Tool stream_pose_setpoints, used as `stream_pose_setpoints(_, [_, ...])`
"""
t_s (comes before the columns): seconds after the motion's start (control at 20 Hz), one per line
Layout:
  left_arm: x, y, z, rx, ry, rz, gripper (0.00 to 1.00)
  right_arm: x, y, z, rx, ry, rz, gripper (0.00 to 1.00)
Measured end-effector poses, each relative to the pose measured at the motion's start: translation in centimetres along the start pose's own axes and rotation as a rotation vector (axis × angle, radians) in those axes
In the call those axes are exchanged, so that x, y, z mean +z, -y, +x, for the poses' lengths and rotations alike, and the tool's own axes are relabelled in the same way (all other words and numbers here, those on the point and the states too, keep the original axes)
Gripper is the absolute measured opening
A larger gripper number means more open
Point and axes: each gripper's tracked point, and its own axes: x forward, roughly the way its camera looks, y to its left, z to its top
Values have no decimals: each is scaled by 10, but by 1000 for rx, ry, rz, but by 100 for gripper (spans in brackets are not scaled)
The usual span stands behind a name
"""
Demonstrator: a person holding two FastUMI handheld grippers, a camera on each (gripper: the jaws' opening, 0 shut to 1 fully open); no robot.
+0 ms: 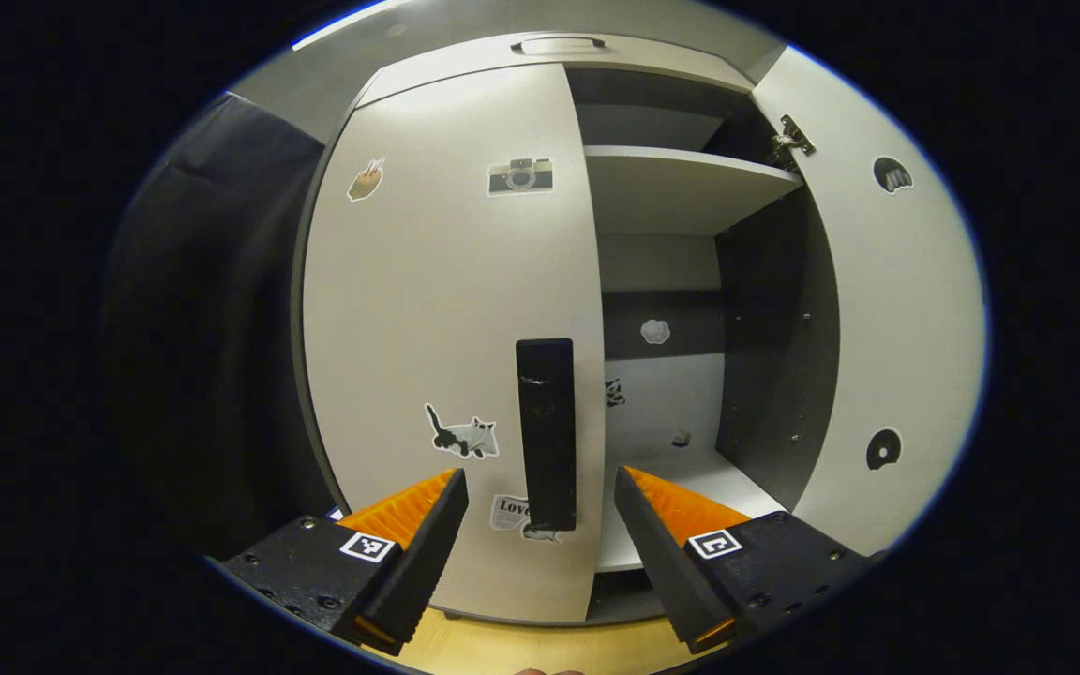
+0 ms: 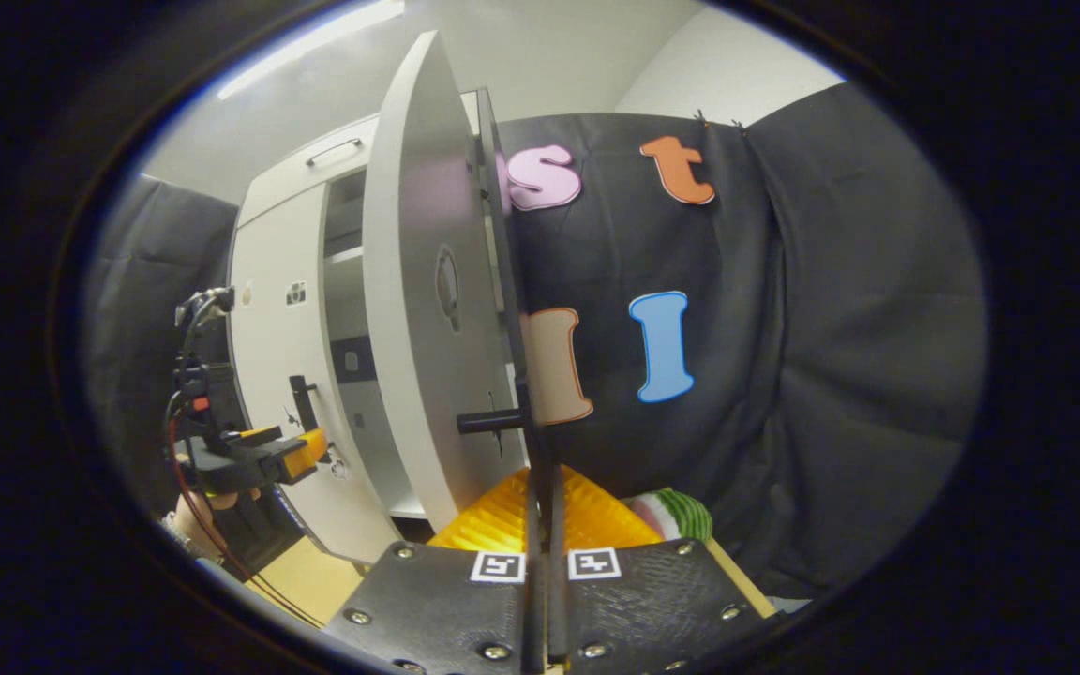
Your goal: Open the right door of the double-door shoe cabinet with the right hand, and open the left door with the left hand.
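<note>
Shoe cabinet, pale grey with two doors | left gripper wide open, holding nothing, its black bar handle between the fingers | right gripper pinching swung-out right door's edge | could slip off handle if closed crooked.

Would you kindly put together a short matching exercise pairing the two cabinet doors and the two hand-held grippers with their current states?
Column one:
1. right door
2. left door
3. left hand-held gripper
4. right hand-held gripper

Column two:
A. closed, its dark handle ungrasped
B. fingers spread apart, either side of the handle, not touching it
C. swung open, showing a shelf inside
D. clamped on the edge of a door

Pairs: 1-C, 2-A, 3-B, 4-D
</note>
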Motion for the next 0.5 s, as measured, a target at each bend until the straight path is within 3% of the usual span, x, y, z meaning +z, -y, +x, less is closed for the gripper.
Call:
stream_pose_setpoints(0.2, [0,-3,19,-4,3,-1,95,0,0,0,-15,8,-11,2])
stream_pose_setpoints(0.5, [-4,4,38,-36,2,7,77,0,1,-1,-35,12,-21,2])
